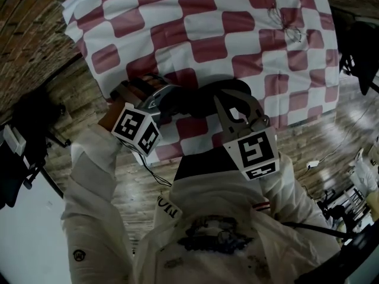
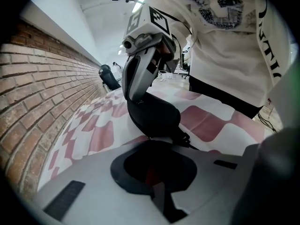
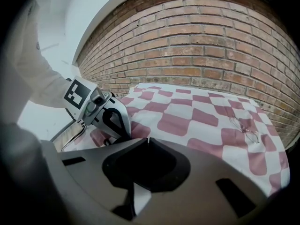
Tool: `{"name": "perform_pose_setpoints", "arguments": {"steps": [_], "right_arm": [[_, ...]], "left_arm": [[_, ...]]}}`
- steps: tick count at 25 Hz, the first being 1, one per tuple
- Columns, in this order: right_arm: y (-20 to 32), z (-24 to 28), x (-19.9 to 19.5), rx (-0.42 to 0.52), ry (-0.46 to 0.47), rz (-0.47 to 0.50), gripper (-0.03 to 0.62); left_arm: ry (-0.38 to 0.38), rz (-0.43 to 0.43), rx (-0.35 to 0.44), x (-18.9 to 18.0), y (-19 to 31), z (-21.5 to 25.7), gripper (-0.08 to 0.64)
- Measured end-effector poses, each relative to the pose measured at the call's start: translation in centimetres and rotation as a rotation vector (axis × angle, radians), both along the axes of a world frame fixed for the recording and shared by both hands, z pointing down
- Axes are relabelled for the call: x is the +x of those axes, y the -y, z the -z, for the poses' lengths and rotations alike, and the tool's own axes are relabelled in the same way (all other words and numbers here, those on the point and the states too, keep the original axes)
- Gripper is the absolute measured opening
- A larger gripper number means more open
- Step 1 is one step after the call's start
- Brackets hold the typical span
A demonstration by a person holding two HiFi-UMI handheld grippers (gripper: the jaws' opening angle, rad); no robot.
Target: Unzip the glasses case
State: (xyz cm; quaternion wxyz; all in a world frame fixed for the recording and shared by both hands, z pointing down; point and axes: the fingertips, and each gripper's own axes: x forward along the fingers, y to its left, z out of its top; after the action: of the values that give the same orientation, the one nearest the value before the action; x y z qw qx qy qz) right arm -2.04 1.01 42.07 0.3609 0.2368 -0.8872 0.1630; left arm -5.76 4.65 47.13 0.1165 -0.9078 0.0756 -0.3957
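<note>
A black glasses case [image 1: 201, 97] is held up off the front edge of the checkered table [image 1: 207, 28], between both grippers. My right gripper [image 1: 230, 98] is shut on the case; in the left gripper view its fingers [image 2: 136, 78] clamp the top end of the case [image 2: 154, 114]. My left gripper [image 1: 176, 102] is shut, with its tips [image 2: 149, 139] against the lower edge of the case. The zipper pull [image 2: 185, 137] sticks out just right of those tips. I cannot tell whether anything thin is pinched. In the right gripper view the case [image 3: 145, 165] fills the gap between the jaws.
A pair of wire glasses [image 1: 287, 22] lies on the cloth at the far right, also in the right gripper view [image 3: 246, 130]. A brick wall [image 3: 211, 55] runs behind the table. The person's white jacket [image 1: 195, 241] is close to the table's front edge.
</note>
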Motion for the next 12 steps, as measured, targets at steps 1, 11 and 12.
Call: {"name": "perform_pose_setpoints", "arguments": {"steps": [1,11,12], "right_arm": [[0.02,-0.02,-0.04,0.002,-0.002,0.002,0.021],[0.33,-0.09,-0.34,0.012,-0.014,0.023,0.021],[0.33,-0.09,-0.34,0.011,-0.013,0.023,0.021]], "left_arm": [[0.002,0.007,0.0,-0.12,-0.03,-0.02,0.006],[-0.001,0.079,-0.062,-0.85,-0.46,-0.02,0.006],[0.0,0.081,-0.068,-0.86,-0.57,-0.04,0.006]]}}
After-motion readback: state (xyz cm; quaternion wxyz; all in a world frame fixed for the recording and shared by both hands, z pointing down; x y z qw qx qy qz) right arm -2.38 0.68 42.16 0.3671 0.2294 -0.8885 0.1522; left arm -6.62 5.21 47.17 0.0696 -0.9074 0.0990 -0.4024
